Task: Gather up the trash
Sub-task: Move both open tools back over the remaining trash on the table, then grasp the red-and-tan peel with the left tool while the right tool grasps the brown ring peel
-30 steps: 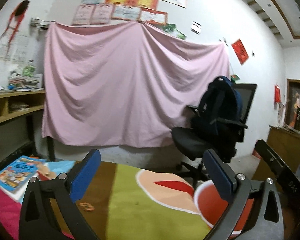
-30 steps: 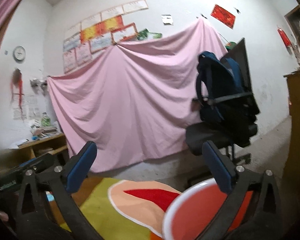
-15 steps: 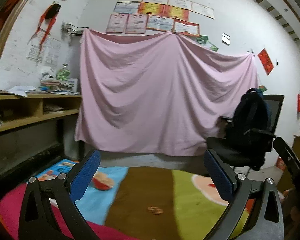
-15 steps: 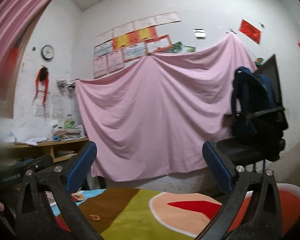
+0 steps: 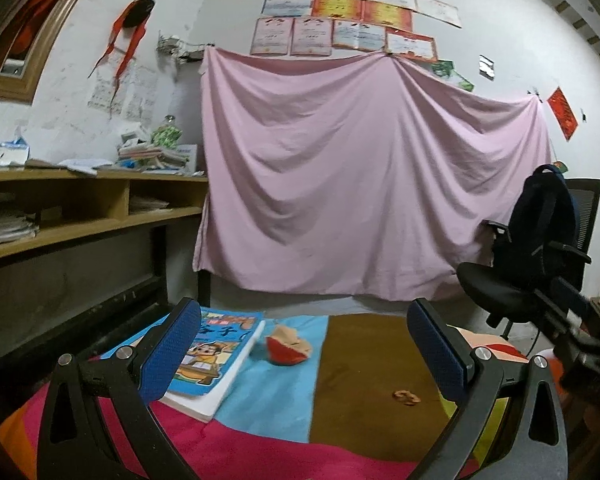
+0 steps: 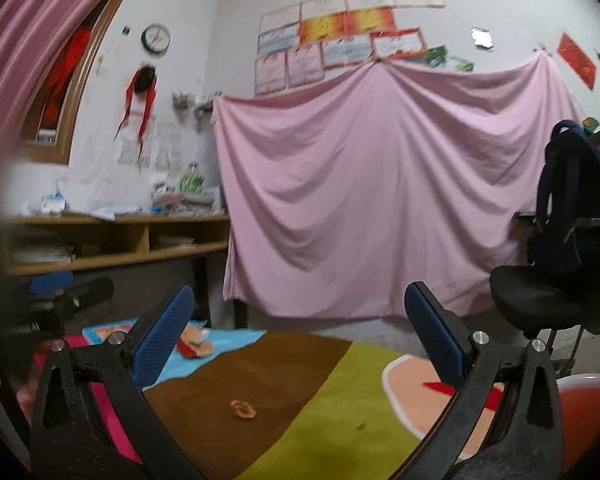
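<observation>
A red-and-tan fruit peel scrap (image 5: 288, 347) lies on the blue patch of the colourful cloth (image 5: 268, 400), right of a picture book. A small orange crumb ring (image 5: 406, 397) rests on the brown stripe. My left gripper (image 5: 306, 344) hovers over the cloth, open and holding nothing. In the right wrist view the peel scrap (image 6: 194, 344) sits just right of the left fingertip, and the crumb ring (image 6: 243, 409) lies between the fingers. My right gripper (image 6: 300, 340) is open and holds nothing. A red bowl's rim (image 6: 588, 400) shows at the lower right.
A children's picture book (image 5: 208, 360) lies on the cloth at the left. A wooden shelf desk (image 5: 80, 216) stands along the left wall. A pink sheet (image 5: 360, 184) hangs behind. An office chair with a dark backpack (image 5: 540, 248) stands at the right.
Both views have swung left: the red bowl slid out toward the right edge, while the book, the peel scrap and the shelf desk came into sight. Both grippers stayed open.
</observation>
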